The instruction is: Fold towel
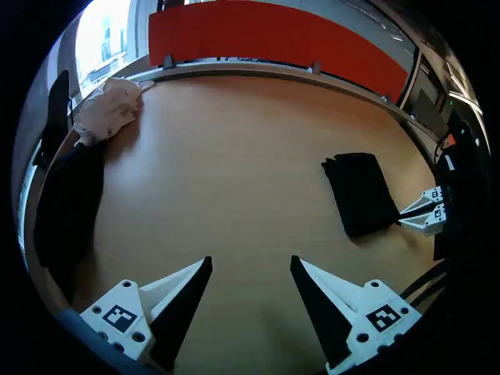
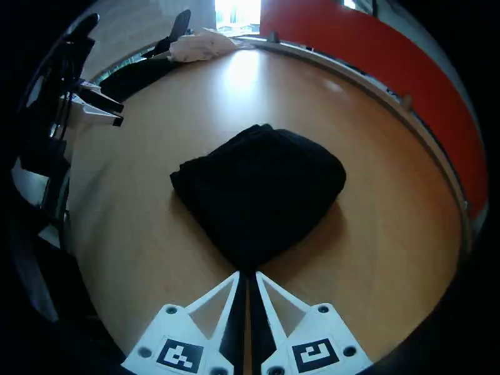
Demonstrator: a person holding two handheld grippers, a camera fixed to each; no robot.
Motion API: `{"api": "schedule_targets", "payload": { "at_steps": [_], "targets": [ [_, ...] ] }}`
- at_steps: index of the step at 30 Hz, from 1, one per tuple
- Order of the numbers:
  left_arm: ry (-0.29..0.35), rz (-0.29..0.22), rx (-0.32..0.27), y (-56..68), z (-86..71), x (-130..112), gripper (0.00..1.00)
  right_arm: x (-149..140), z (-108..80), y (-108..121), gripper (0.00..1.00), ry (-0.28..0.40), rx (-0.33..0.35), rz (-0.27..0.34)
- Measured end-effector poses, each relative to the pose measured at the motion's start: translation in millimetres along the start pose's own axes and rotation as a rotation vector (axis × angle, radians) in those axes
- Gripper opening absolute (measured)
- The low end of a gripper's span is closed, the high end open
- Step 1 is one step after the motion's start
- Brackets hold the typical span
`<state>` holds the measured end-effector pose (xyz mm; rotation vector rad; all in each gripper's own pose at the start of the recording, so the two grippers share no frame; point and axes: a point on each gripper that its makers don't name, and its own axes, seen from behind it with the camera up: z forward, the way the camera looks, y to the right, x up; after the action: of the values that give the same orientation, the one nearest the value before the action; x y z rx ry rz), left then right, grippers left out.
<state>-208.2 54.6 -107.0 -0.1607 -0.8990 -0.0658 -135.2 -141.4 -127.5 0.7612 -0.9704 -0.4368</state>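
Here, at the near left, the left gripper (image 1: 250,294) hangs released above bare wood. Its fingers are spread wide and hold nothing, so it looks like the free hand waiting its turn. To its right the black towel (image 1: 359,190) lies on the wooden table (image 1: 237,162), already gathered into a compact, thick bundle, which suggests the folding is well along. Farther right, the right gripper (image 2: 249,278) is clenched with its fingers nearly together, and it appears to pinch the towel's nearest corner. That grip seems suited to tugging the bundle square or lifting the corner for one more fold.

Around the work, a dark garment (image 1: 69,200) is draped at the table's far left edge. A pale pink cloth (image 1: 109,106) is bunched just beyond it, under a bright window (image 1: 103,37). A red partition (image 1: 275,37) runs along the far side. All of these sit well apart from the towel. Open tabletop lies between the two grippers, and nothing seems to block either one.
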Motion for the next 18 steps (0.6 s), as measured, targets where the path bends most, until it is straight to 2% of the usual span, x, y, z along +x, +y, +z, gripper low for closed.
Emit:
{"api": "schedule_targets", "payload": {
  "at_steps": [6,18],
  "targets": [
    [0.007,0.003,-0.003,0.3,-1.4,3.0,0.93,28.5,-15.3,6.1,0.04,0.050,-0.019,-0.036],
    [0.024,0.008,-0.012,4.8,-5.5,7.8,0.93,119.6,-48.8,23.3,0.04,0.184,-0.063,-0.140]
  ]
}}
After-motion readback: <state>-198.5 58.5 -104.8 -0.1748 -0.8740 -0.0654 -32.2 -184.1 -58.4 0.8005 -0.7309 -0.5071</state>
